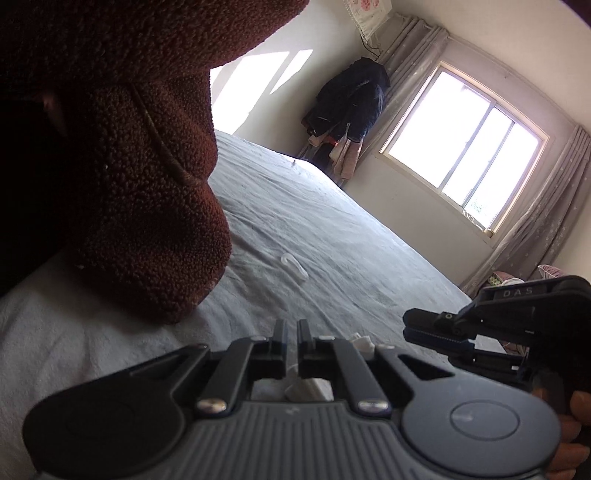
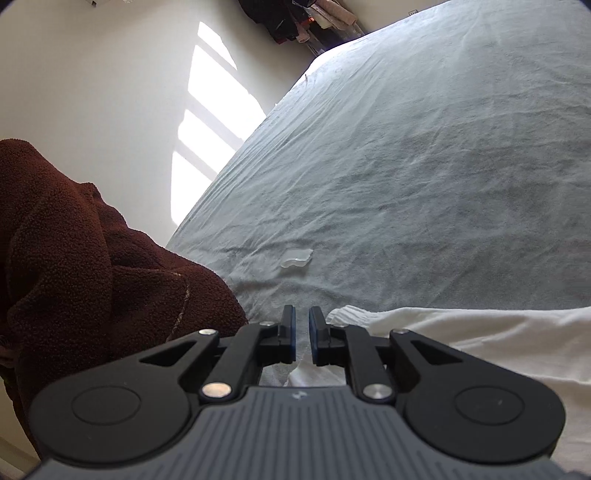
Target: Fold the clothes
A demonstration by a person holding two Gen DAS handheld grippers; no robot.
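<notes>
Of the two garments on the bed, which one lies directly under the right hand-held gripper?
The white garment: its smooth pale cloth runs beneath the right hand-held gripper, while the fuzzy brown fleece garment is heaped off to the side.

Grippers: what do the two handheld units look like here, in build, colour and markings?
Both match: a grey ribbed body with two round black hubs, black linkage arms on silver screws, and slim black jaws with blue pads. The left gripper and right gripper carry a small pale logo on the ribbing. In the left wrist view, the right unit shows white "DAS" lettering.

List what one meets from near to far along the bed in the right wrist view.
Right gripper → white cloth → small clear plastic piece → grey bedsheet → dark hanging clothes.
</notes>
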